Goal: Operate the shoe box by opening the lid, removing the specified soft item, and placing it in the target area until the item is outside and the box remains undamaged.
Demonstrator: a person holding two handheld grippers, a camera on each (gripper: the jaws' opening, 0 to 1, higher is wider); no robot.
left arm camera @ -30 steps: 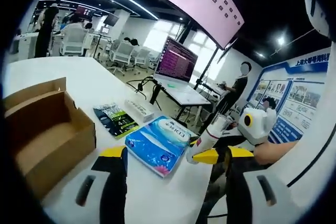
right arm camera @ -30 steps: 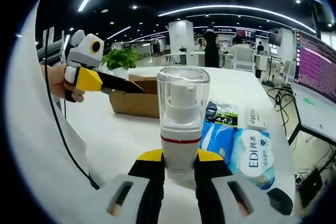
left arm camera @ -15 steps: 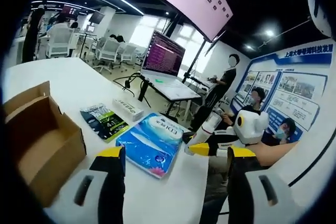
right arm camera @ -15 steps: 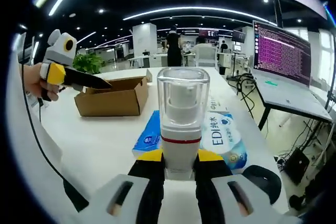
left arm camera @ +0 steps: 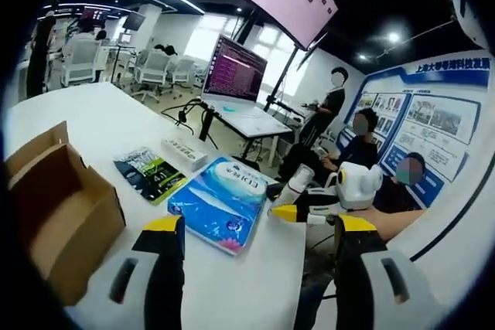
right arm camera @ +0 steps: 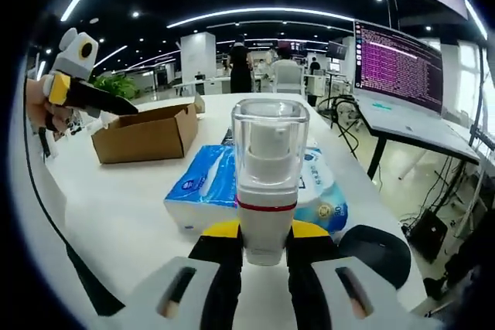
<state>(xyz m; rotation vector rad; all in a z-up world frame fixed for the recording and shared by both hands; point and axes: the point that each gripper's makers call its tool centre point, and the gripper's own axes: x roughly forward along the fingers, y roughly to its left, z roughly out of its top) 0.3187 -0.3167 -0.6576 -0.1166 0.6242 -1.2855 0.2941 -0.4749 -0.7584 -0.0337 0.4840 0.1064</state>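
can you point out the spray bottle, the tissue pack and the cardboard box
spray bottle (right arm camera: 268, 191), right gripper view, white body above the red band
tissue pack (left arm camera: 223, 205), left gripper view, middle of its blue top face
cardboard box (right arm camera: 143, 140), right gripper view, its front wall

left gripper (left arm camera: 255, 229): white housings, black fingers (left arm camera: 166, 268), yellow tips | right gripper (right arm camera: 263, 241): same colours, black cable

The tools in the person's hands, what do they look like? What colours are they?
Each tool has two black jaws with yellow tips on a pale grey body. The left tool and the right tool match. Seen from across the table, each carries a white box with a round, yellow-ringed lens. A thin black cable hangs below the left one.
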